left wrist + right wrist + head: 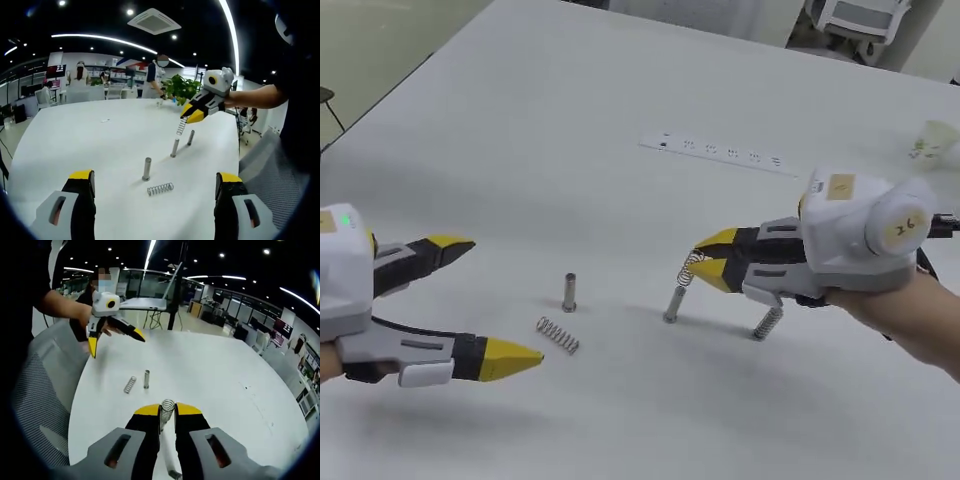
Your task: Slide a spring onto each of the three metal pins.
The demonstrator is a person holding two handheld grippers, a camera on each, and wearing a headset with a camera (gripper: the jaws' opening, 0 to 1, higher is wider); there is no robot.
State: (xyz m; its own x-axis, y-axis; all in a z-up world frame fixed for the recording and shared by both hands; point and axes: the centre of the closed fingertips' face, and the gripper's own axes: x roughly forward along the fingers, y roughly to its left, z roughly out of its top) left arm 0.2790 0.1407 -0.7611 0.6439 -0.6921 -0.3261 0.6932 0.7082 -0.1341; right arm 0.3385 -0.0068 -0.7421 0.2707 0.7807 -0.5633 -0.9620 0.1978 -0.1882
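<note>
above the middle pin (673, 303), right tool (698, 256) grips a half-hidden spring (167, 406), left tool (505, 299) released.

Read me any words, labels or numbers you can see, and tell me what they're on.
No text here can be read.
Markings on the power strip: too small.
Green print on the cup: too blurred.
Characters on the red screen, left gripper view: too blurred.

A: Table (620, 120): smooth matt white top; bare pin (569, 292): dull grey metal, satin.
B: Agreed; loose spring (558, 335) and held spring (689, 268): bright metal wire, faint glint; left gripper (505, 298), right gripper (700, 262): matt white-grey plastic shells, yellow caps slightly glossy; power strip (720, 153): white plastic.
</note>
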